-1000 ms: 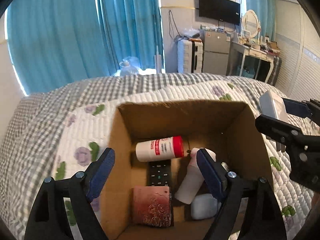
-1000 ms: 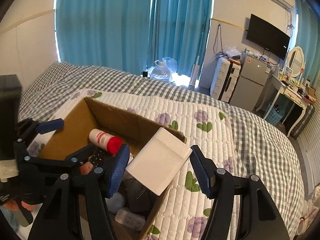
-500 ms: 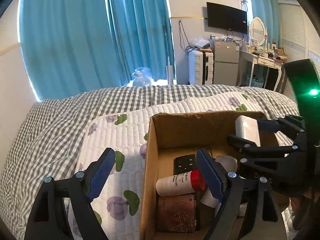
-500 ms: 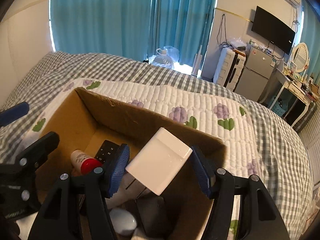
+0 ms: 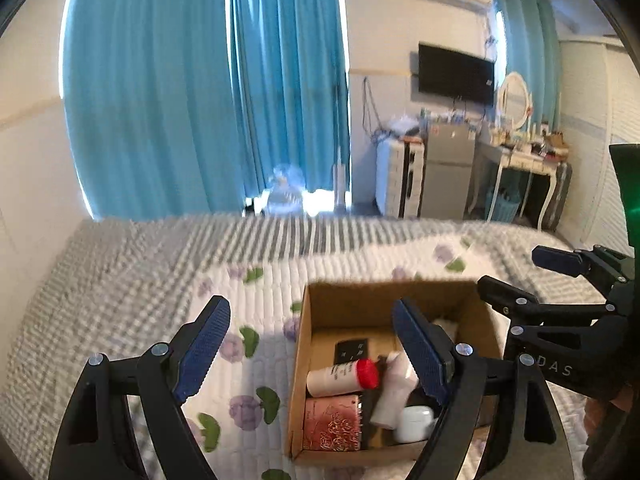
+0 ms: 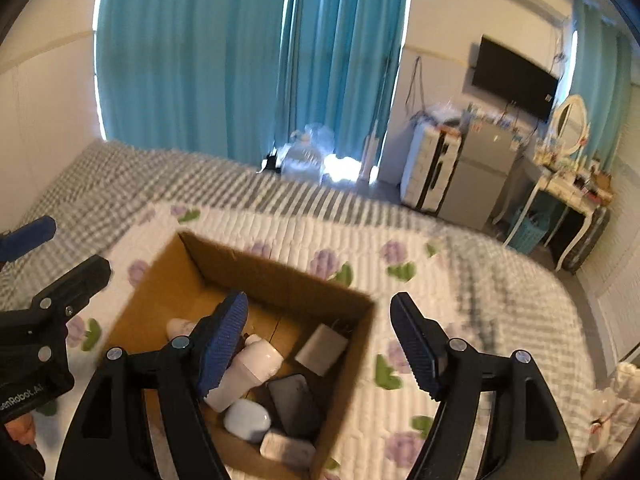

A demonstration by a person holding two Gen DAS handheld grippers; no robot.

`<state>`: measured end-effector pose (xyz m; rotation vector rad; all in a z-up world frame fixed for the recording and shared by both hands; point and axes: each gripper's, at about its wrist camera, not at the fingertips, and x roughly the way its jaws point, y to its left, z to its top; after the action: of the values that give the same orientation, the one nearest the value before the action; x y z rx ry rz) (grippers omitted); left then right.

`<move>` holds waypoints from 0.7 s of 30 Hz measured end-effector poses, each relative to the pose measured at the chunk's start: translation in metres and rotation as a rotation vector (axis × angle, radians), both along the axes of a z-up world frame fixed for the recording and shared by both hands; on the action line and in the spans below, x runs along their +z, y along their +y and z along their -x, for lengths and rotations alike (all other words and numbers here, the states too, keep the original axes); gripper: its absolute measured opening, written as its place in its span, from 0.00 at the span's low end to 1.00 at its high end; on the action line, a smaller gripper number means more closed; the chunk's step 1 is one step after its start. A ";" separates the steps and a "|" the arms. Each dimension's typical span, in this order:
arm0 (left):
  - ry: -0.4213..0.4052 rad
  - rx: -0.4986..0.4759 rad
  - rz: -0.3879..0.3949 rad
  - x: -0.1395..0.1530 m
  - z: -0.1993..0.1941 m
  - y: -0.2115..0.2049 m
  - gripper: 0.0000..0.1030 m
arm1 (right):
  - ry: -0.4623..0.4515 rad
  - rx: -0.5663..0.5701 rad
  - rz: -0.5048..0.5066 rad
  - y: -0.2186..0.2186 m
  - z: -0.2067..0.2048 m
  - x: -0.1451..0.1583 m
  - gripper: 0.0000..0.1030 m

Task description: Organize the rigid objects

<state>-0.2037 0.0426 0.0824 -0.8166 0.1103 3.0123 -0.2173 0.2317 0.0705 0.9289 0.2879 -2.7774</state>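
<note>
Quilted bed (image 6: 460,280): white charger (image 6: 322,349) lies in cardboard box (image 6: 280,276) below spread, empty right gripper (image 6: 320,344); left gripper (image 5: 308,356) likewise.

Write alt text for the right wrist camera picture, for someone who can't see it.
An open, empty right gripper hovers above a cardboard box on a floral quilt. A white charger block lies inside the box among a white bottle, a dark phone-like slab and a pale case.
</note>
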 end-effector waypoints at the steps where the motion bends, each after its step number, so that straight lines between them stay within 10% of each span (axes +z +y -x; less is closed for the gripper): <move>1: 0.027 -0.007 0.005 0.016 -0.012 0.003 0.83 | 0.024 -0.006 -0.003 0.003 -0.011 0.014 0.72; 13: 0.269 -0.054 0.004 0.132 -0.129 0.004 0.83 | 0.224 -0.063 0.043 0.039 -0.132 0.145 0.72; 21: 0.390 -0.036 0.030 0.120 -0.180 -0.009 0.88 | 0.357 -0.078 0.103 0.048 -0.215 0.155 0.78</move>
<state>-0.0241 0.0332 0.2021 -0.2148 0.1728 3.0979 -0.0024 0.2795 0.2250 0.4254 0.1609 -2.9877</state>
